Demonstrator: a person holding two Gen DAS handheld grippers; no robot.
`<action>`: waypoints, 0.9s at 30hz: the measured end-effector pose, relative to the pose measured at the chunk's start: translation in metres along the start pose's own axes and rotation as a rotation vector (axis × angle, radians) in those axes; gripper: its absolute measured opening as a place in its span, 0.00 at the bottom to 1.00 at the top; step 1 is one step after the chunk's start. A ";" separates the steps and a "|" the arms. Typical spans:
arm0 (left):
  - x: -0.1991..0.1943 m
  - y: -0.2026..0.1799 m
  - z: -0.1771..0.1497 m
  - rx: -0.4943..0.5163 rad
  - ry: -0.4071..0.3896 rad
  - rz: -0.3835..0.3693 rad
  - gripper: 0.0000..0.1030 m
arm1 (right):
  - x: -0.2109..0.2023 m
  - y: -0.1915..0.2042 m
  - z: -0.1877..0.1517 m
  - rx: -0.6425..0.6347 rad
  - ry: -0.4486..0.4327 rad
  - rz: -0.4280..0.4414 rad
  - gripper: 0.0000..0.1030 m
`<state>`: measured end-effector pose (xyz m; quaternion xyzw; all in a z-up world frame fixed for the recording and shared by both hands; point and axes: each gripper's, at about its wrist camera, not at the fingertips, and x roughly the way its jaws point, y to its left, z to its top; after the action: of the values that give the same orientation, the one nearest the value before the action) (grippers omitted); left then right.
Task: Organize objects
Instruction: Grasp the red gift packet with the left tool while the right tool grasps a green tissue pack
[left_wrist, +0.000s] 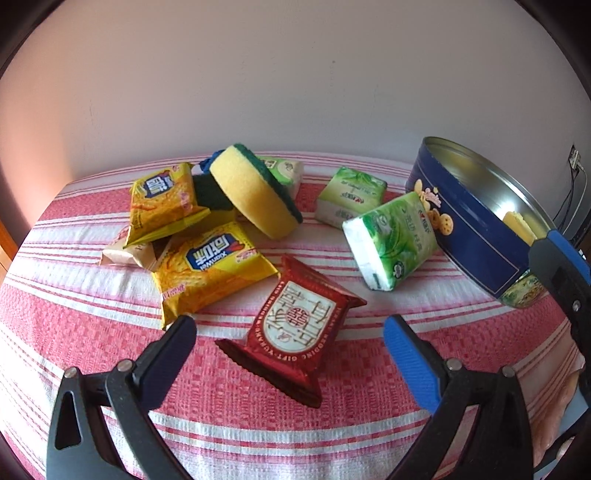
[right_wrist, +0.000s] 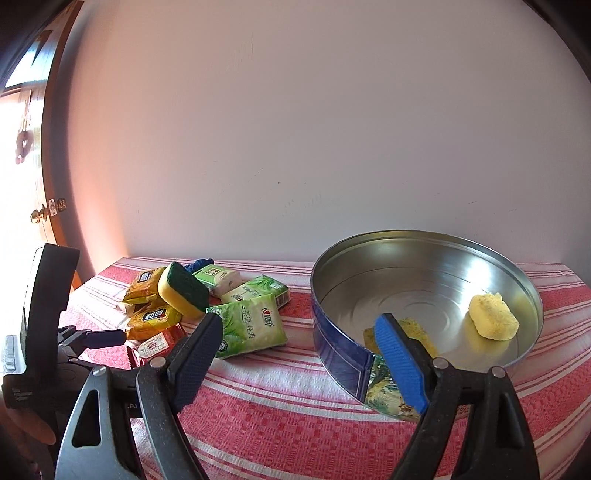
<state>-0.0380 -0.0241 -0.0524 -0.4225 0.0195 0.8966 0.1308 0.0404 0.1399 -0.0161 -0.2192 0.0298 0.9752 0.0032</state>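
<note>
- Cloth of red and white stripes (left_wrist: 295, 435) covers the table, which stands against a plain pale wall (left_wrist: 295, 74).
- Left gripper (left_wrist: 290, 338) hovers over the cloth with its jaws wide apart and nothing between the pads; the red snack packet (left_wrist: 295, 332) lies flat on the cloth below the gap, untouched.
- Right gripper (right_wrist: 299, 341) also stands wide open and empty, one finger in front of the tissue pack, the blue-padded finger in front of the tin's near wall.
- Round blue biscuit tin (right_wrist: 340, 354) sits open on the right side of the table; inside it a yellow sponge (right_wrist: 493, 319) rests on the metal floor by the far wall, and a second yellowish piece (right_wrist: 421, 332) lies near the front wall, partly hidden by the blue pad.
- 3 green tissue packs lie left of the tin: the nearest (left_wrist: 393, 240) just beside its wall, another (left_wrist: 349, 195) behind it, the third (left_wrist: 286, 171) at the back, half hidden by a sponge.
- Yellow-and-green scouring sponge (left_wrist: 255, 192) leans tilted on the pile at the left.
- 2 yellow snack packets overlap there, the upper one (left_wrist: 162, 201) resting on the lower (left_wrist: 212, 271), with a pale wrapper (left_wrist: 125, 253) peeking out beneath.
- Something dark blue (right_wrist: 199, 264) shows behind the sponge; I cannot tell what it is.
</note>
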 end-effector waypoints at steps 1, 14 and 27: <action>0.004 0.002 0.000 -0.011 0.022 0.004 0.98 | 0.002 0.002 0.000 -0.002 0.014 0.006 0.84; -0.009 0.012 0.000 -0.059 -0.049 -0.027 0.41 | 0.046 0.021 0.002 0.045 0.185 0.127 0.84; -0.055 0.043 0.010 -0.150 -0.334 0.162 0.41 | 0.097 0.040 0.007 -0.002 0.342 0.076 0.84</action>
<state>-0.0230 -0.0766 -0.0068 -0.2735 -0.0355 0.9608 0.0279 -0.0509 0.0997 -0.0487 -0.3804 0.0370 0.9232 -0.0390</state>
